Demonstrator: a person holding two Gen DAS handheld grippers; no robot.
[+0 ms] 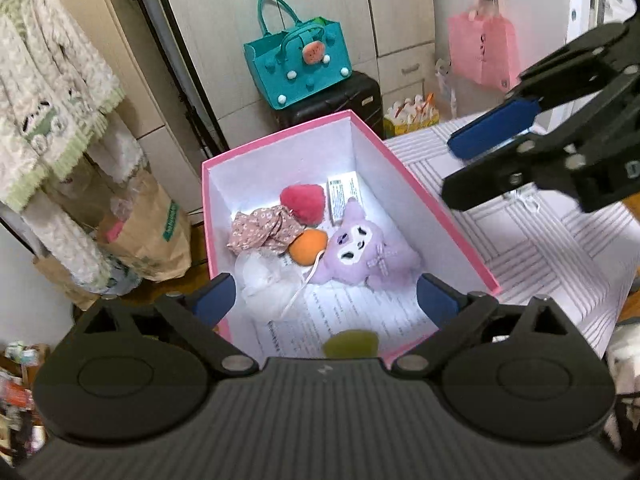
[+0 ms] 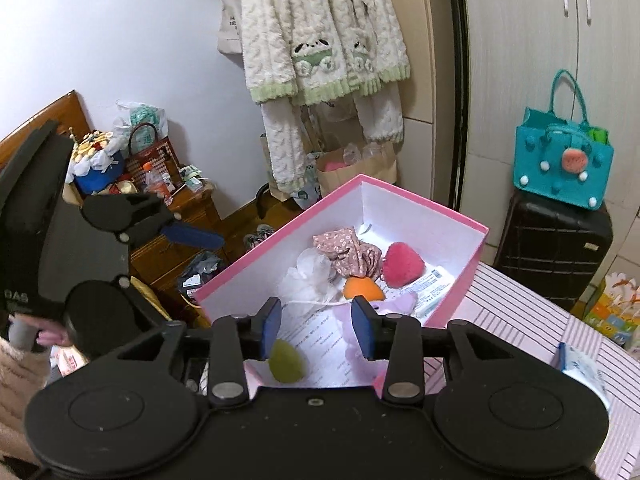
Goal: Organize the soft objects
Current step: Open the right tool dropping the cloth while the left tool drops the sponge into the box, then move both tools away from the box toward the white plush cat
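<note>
Left gripper [image 1: 326, 300] held above the near end of the pink-walled, white-lined cardboard box [image 1: 432, 216], blue-padded jaws spread wide, nothing between them; right gripper [image 2: 318, 330] poised over the same box [image 2: 240, 268], jaws partly apart and gripping nothing, the yellow-green soft blob [image 2: 287, 366] seen just below the left pad, blurred, whether touching it not clear; same blob [image 1: 351, 345] found at the box's near edge in the left wrist view.

Lying inside the box: a lilac plush animal with a white face [image 1: 360, 254]; a round orange soft ball [image 1: 308, 247] touching it; a crumpled floral pink fabric piece [image 1: 266, 230]; a fuzzy red-pink pompom [image 1: 303, 199] toward the far end; a white mesh puff [image 1: 266, 276] with a cord; a small white printed carton [image 1: 342, 196] against the far wall; printed paper sheets [image 1: 352, 312] lining the bottom.

Box set on a striped white-and-lilac cloth [image 1: 532, 248]; beyond it a teal felt handbag [image 1: 298, 66] resting on a black hard-shell suitcase [image 1: 340, 100]; a fluffy cream and green robe [image 2: 320, 36] hanging near the wardrobe.
</note>
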